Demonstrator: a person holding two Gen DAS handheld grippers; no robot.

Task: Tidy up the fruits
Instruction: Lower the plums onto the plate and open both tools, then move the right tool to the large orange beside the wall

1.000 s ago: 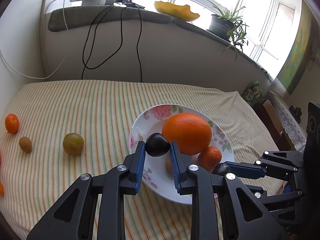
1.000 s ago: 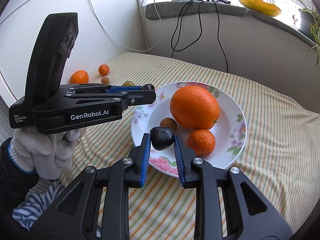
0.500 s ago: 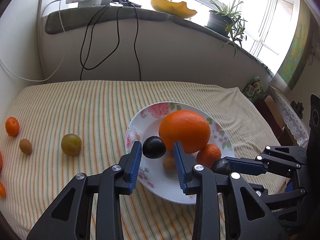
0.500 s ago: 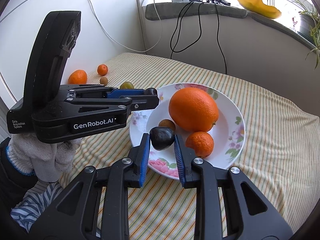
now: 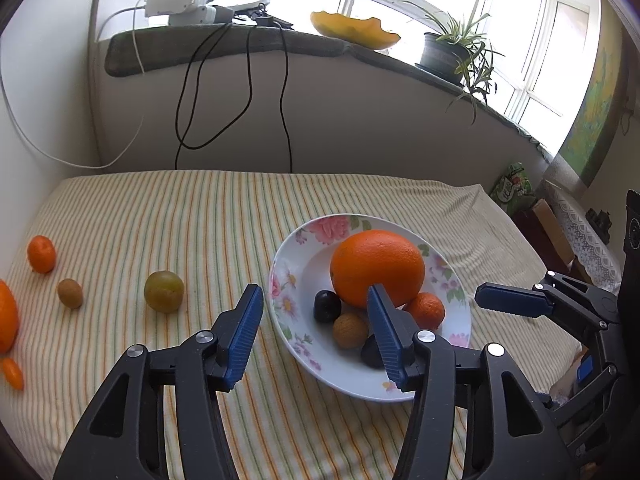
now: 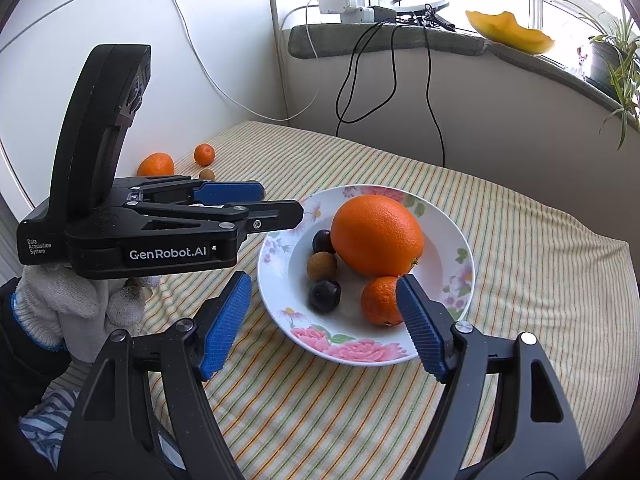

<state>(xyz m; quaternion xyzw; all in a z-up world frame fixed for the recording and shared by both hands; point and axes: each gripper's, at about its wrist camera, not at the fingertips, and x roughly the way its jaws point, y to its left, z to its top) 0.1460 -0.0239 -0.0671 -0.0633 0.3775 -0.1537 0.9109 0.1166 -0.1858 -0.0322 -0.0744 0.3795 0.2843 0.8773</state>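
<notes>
A floral plate (image 5: 288, 276) (image 6: 460, 256) on the striped cloth holds a big orange (image 5: 378, 268) (image 6: 376, 236), a mandarin (image 5: 428, 310) (image 6: 380, 300), a brown longan (image 5: 350, 330) (image 6: 322, 266) and two dark plums (image 5: 327, 306) (image 6: 324, 295). My left gripper (image 5: 316, 336) is open and empty above the plate's near rim. My right gripper (image 6: 322, 320) is open and empty above the plate's near side. A green plum (image 5: 164, 291), a small brown fruit (image 5: 70, 293) and a mandarin (image 5: 41, 254) lie on the cloth to the left.
More orange fruits (image 5: 7, 316) lie at the cloth's left edge, with a tiny kumquat (image 5: 12, 372). The wall with hanging cables (image 5: 192, 120) bounds the far side. A sill holds a potted plant (image 5: 448, 56). The left gripper's body (image 6: 132, 224) shows left of the plate.
Both grippers opened wide and let go of their dark plums, which now lie in the plate. Both grippers drew back a little from the plate.
</notes>
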